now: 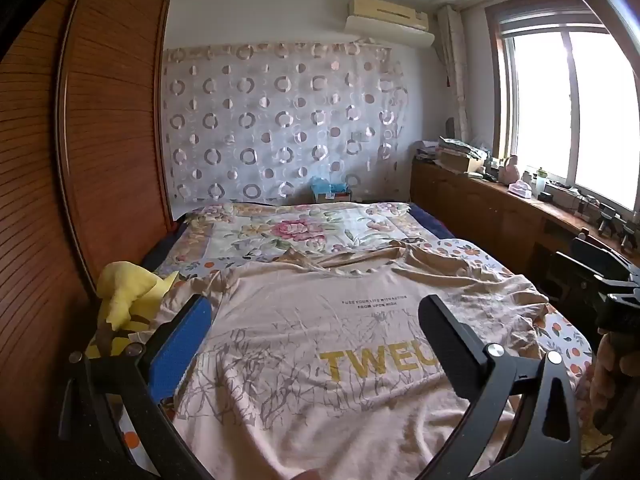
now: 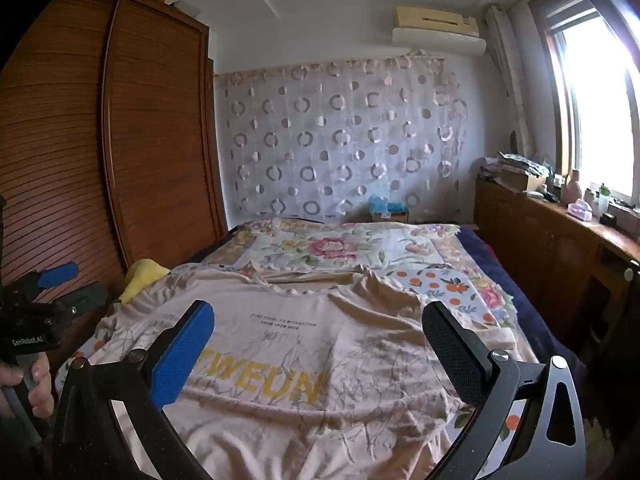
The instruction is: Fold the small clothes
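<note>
Floral-quilted bed (image 1: 304, 232) carries the beige printed cotton T-shirt (image 1: 320, 344), spread flat for folding; left tool (image 1: 316, 320) and right tool (image 2: 320, 328) hover agape, empty.

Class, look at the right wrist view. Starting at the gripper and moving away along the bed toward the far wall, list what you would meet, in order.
Right gripper → beige T-shirt → orange-print sheet → floral quilt → blue box → circle-patterned curtain
</note>
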